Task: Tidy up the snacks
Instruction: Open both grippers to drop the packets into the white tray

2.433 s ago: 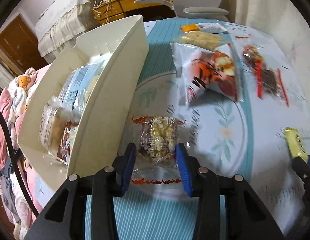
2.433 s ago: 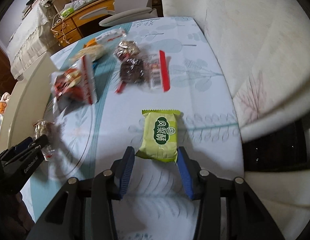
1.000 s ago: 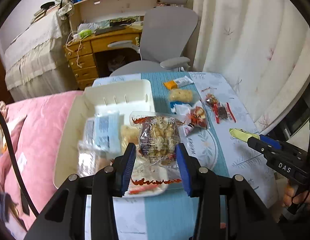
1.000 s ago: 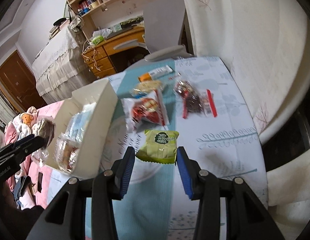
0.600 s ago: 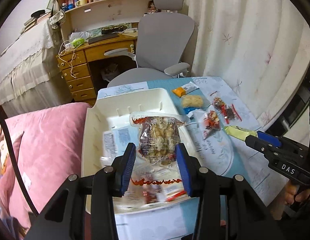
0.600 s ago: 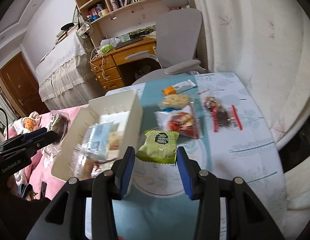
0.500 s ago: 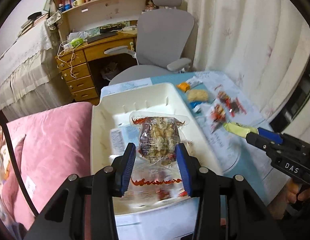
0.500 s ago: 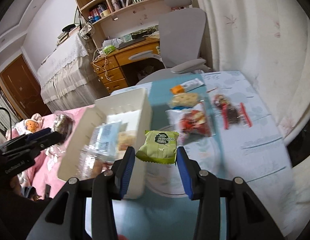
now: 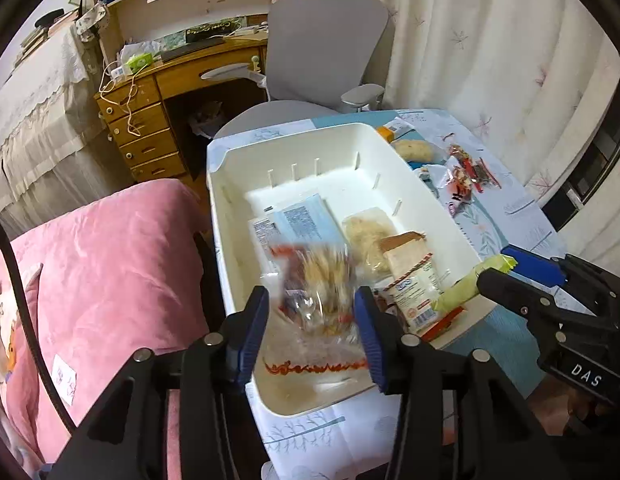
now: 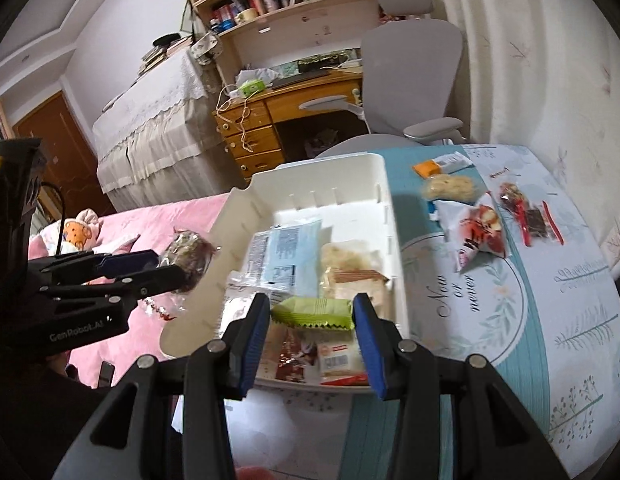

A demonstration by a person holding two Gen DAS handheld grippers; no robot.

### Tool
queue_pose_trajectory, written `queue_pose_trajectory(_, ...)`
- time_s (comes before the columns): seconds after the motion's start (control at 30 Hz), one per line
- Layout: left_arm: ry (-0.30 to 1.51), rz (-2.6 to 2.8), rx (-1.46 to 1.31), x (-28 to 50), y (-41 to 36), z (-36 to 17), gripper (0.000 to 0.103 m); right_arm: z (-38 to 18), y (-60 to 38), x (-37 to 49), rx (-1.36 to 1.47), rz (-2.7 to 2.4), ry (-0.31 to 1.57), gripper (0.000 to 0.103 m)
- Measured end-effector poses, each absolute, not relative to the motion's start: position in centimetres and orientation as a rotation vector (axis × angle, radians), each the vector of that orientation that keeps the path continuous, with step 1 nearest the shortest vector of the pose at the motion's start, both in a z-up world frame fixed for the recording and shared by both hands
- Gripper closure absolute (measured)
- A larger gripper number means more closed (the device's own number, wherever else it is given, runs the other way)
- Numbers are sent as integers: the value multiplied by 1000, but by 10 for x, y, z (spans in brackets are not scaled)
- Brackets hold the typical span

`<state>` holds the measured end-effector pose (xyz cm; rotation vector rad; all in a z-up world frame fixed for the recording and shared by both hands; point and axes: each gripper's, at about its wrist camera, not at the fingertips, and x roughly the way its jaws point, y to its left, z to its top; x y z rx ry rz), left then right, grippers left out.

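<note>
One white bin (image 10: 394, 240) on the table, one grey chair (image 10: 410, 64) behind it. Two grippers (image 9: 312, 332) (image 10: 310, 340), each with one snack packet between its fingers, and about five packets lying loose on the tablecloth (image 10: 510, 320).

Both grippers (image 9: 310, 332) (image 10: 310, 338) are black frames with 2 blue finger pads, silver screws and white lettering.

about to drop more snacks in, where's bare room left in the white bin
Free: the white bin's far end, bare floor between its back wall and the blue packet. Crowded: the near half, piled with wrapped snacks under both hand-held grippers.
</note>
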<state>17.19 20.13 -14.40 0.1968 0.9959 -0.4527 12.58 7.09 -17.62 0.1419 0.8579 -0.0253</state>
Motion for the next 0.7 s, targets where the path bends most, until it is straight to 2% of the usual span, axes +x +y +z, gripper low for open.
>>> queue_pose_trajectory(0.03, 1001, -448, 196, 173, 203, -145, 40, -177, 75, 128, 133, -29, 871, 58)
queue_pose_trajectory(0.2, 1012, -448, 187, 174, 208, -148, 24, -176, 80, 128, 135, -48, 888, 58)
queue_pose_trajectory(0.7, 1103, -481, 166, 164, 180, -153, 24, -174, 56, 94, 156, -194, 968, 57)
